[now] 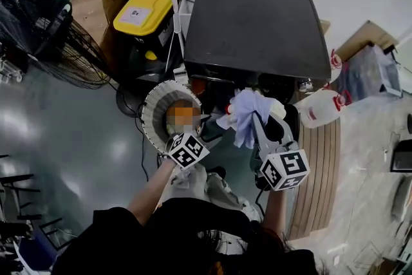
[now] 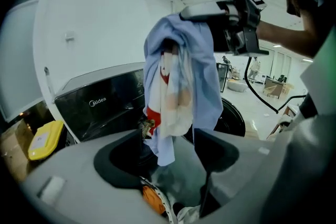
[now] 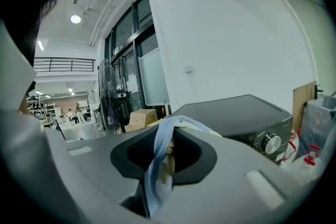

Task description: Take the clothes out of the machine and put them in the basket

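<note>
Head view: right gripper (image 1: 255,118) pinching a blue shirt (image 1: 243,124), dangling near the washer (image 1: 257,29) front, basket (image 1: 153,109) just left; left gripper (image 1: 205,131) has jaws apart, empty. Thin pinch tbh, shirt could slip & miss the basket.

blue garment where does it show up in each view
Head view: blue garment at centre, before the washing machine.
Left gripper view: hanging upper centre, machine behind at left.
Right gripper view: low centre, clamped between the jaws; machine at right.
Shared landmark: the washing machine.
</note>
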`<state>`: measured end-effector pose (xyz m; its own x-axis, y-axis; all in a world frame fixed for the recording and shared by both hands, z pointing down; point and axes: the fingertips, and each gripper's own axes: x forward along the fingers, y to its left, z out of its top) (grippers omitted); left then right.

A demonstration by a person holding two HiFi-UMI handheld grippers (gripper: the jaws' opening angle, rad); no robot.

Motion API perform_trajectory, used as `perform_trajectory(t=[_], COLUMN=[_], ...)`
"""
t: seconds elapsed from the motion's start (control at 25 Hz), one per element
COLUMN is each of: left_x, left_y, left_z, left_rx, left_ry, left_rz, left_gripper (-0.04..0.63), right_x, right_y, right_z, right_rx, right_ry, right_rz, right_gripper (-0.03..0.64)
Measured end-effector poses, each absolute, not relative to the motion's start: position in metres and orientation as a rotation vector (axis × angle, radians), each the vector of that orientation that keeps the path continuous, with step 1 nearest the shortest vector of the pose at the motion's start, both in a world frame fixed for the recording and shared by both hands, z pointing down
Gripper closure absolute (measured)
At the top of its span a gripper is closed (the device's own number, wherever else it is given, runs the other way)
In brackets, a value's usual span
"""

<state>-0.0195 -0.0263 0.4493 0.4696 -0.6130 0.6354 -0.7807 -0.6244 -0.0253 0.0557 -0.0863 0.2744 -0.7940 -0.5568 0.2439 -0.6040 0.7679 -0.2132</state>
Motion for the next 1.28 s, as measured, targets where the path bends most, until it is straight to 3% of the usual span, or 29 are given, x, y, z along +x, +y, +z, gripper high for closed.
perform_trajectory(t=[0.72,0.76,0.84,1.28], left_x=[-0.067,-0.069,-0.076,-0.134], left_y=[-0.053,-0.054,-0.054,-0.031], left_z=[0.46,0.459,0.452,0.323], left_rx=[2.249,2.242,2.245,2.287], left_ry=[-1.422,-1.44,-1.478,-1.718], left_rz=[0.814,0.806,0.755,0.278], left_gripper=[0.301,0.359,0.566,0.569], right_x=[0.012,0.01,0.004,-0.039], right_y=[-0.054,-0.052,-0.05,-0.044], right_z=[0.116,0.114,0.113,0.105], right_rx=[0.562,0.548,0.53,0.469], right_ry=[-3.099,-3.104,-3.107,-3.134], right_rz=[0.137,0.13,0.119,0.123], right_gripper=[0.526,0.526,0.526,0.526])
